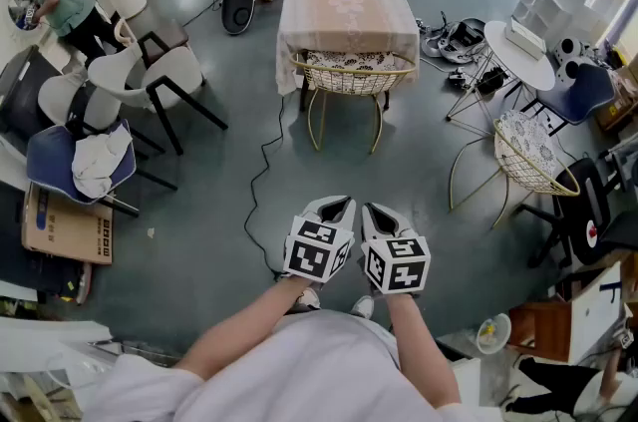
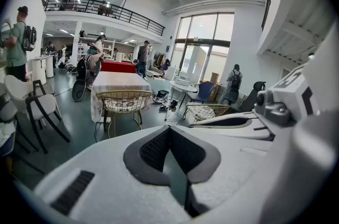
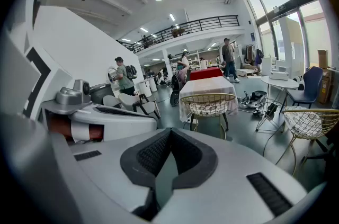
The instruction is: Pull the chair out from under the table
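Far ahead, table (image 1: 347, 11) with pale cloth; gold wire chair (image 1: 349, 74) tucked at its near edge, seat partly under. Near, left hand-held gripper (image 1: 333, 206) and right hand-held gripper (image 1: 378, 211) side by side, both clenched, empty, well apart from chair.

No legible text anywhere, dark print on the cardboard box (image 1: 68, 228) too small to read
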A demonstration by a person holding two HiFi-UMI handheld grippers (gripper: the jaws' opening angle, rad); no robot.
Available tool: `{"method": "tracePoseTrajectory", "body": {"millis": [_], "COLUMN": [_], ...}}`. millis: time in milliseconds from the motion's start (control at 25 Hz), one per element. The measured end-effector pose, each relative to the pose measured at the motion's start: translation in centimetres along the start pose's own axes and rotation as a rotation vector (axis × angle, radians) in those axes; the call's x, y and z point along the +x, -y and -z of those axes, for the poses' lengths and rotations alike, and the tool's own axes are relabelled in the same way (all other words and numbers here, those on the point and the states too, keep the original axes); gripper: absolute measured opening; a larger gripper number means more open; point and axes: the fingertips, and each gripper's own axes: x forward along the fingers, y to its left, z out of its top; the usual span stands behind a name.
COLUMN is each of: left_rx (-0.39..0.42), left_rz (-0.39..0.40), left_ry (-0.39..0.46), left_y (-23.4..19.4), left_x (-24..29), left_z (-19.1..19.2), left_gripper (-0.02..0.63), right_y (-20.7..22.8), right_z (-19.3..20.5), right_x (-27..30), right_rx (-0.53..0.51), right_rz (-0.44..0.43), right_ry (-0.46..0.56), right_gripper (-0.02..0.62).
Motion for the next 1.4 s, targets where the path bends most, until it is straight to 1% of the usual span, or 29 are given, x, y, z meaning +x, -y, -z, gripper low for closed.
{"method": "tracePoseTrajectory", "body": {"millis": [240,520,760,960,1160,1400], "left_rx": [0.007,0.026,0.025,0.034,0.027,0.025], "left_rz": [0.019,0.049,0.055,0.062,0.043,0.027], "left_ry": [-0.003,-0.006,-0.009,-0.001,-0.006,-0.014], "left_y": [-1.1,-2.9,-4.5,-4.5,-5.2,-5.4], "left_x": [-0.4,-1.2,-1.4,-0.2,1.3,5.6], "left_z": [0.4,0.5,0.3,-0.6,-1.6,-4.0], "left_gripper": [0.005,0.005,0.005,0.005,0.005,0.005], "right_y": [-1.1,-2.3,-3.2,-1.8,-0.7,3.2], "right_z": [0.0,-0.1,-0.3,-0.7,-1.4,-2.6], "right_x": [0.8,2.2,3.0,3.7,4.9,7.1], "right_rx": [0.003,0.029,0.035,0.045,0.036,0.042], "right_rz": [0.013,0.05,0.063,0.07,0.059,0.031], "right_ry": [-0.003,-0.004,-0.004,-0.004,-0.005,-0.009], "right_gripper": [0.003,0.003,0.003,0.003,0.003,0.003]}}
